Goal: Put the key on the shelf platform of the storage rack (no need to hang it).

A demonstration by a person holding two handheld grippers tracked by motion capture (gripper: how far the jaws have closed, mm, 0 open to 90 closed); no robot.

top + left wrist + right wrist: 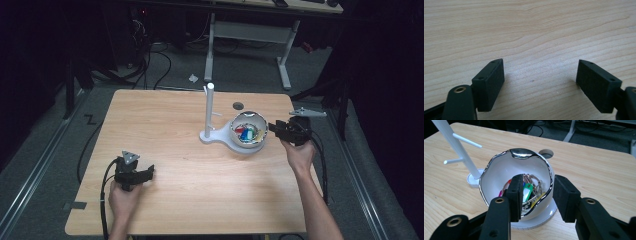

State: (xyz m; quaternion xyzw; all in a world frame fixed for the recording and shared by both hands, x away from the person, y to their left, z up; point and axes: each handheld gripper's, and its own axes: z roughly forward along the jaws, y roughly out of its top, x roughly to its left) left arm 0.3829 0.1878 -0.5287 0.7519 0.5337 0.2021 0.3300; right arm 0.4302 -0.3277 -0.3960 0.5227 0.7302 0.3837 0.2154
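— So where is the right gripper (pixel 536 195) sitting?

— At the white bowl (pixel 248 131) on the right half of the wooden table (pixel 190 200). One jaw is inside the bowl, the other outside, so they straddle its silver-edged rim with a gap on either side; whether the pads touch it I cannot tell.

— What's in the bowl?

— Coloured key tags (pixel 527 192) on metal rings, green, red, blue and yellow among them. A white stand (pixel 208 112) with thin pegs rises just beside the bowl.

— And the left gripper (pixel 149 173)?

— Low over bare wood near the front left, well apart from the bowl, jaws spread wide with nothing between them
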